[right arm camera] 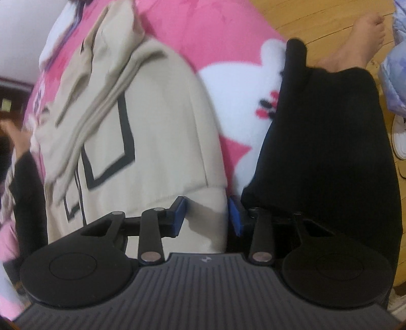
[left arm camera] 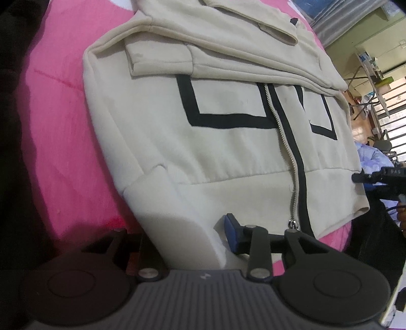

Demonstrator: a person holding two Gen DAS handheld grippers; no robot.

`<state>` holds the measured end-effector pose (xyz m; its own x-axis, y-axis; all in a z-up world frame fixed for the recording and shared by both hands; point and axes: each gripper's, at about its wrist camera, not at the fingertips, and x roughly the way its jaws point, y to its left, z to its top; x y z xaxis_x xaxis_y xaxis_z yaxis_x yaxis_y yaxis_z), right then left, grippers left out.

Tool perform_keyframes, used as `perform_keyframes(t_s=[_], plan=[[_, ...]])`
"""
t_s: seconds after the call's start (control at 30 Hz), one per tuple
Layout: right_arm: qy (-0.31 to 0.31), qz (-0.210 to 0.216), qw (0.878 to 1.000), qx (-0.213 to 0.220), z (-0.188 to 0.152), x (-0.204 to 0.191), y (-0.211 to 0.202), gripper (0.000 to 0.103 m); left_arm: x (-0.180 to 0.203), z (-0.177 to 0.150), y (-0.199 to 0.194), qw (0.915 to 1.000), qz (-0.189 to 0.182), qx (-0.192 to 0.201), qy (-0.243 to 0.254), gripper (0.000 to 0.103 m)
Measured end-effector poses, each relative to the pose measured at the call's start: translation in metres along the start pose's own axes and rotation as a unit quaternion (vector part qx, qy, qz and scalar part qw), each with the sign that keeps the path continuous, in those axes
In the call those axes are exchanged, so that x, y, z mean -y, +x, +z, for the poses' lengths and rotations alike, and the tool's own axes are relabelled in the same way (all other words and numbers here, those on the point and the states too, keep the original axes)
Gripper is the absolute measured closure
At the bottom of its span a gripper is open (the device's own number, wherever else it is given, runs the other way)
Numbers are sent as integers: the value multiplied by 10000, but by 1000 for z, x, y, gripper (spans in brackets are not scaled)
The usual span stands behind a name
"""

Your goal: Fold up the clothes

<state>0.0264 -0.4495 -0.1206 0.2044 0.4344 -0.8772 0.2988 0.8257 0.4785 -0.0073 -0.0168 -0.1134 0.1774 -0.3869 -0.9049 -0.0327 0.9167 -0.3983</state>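
A cream zip hoodie (left arm camera: 228,142) with black line trim lies flat on a pink blanket (left arm camera: 58,127). Its sleeves and hood are folded across the upper part. My left gripper (left arm camera: 187,241) stands over the hem's left corner. A bulge of hem fabric rises between its fingers, with a thin shadowed gap beside the blue right pad (left arm camera: 232,236); the left finger is hidden. My right gripper (right arm camera: 208,215) straddles the other hem corner (right arm camera: 208,203). Both blue pads show, and the fabric between them is not pinched. The right gripper's tip (left arm camera: 360,177) also shows at the hem's far end.
The blanket (right arm camera: 228,38) carries a white cartoon figure (right arm camera: 241,106). A person's black trouser leg (right arm camera: 330,152) and bare foot (right arm camera: 355,43) stand close beside the bed on a wooden floor (right arm camera: 317,20). A hand in a black sleeve (right arm camera: 15,137) is at the left. Shelves and railings (left arm camera: 375,83) fill the room beyond.
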Motion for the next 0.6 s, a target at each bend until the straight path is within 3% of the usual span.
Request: perform_keyframes(t_s=[0.07, 0.17, 0.3, 0.47, 0.6], plan=[[-102, 27, 9997, -214, -4, -4, 3, 84, -1, -3, 0, 10000, -11, -37, -2, 70], [-383, 12, 9982, -470, -18, -13, 9, 87, 0, -10, 0, 9999, 62, 26, 93, 73], [-499, 27, 9978, -438, -34, -19, 7, 94, 8, -18, -3, 9990, 257, 151, 327, 90], [-424, 278, 9987, 21, -41, -24, -9, 99, 8, -20, -17, 9992, 162, 288, 209, 96], [-327, 615, 9964, 493, -47, -28, -32, 99, 7, -15, -39, 9987, -116, 490, 49, 98]])
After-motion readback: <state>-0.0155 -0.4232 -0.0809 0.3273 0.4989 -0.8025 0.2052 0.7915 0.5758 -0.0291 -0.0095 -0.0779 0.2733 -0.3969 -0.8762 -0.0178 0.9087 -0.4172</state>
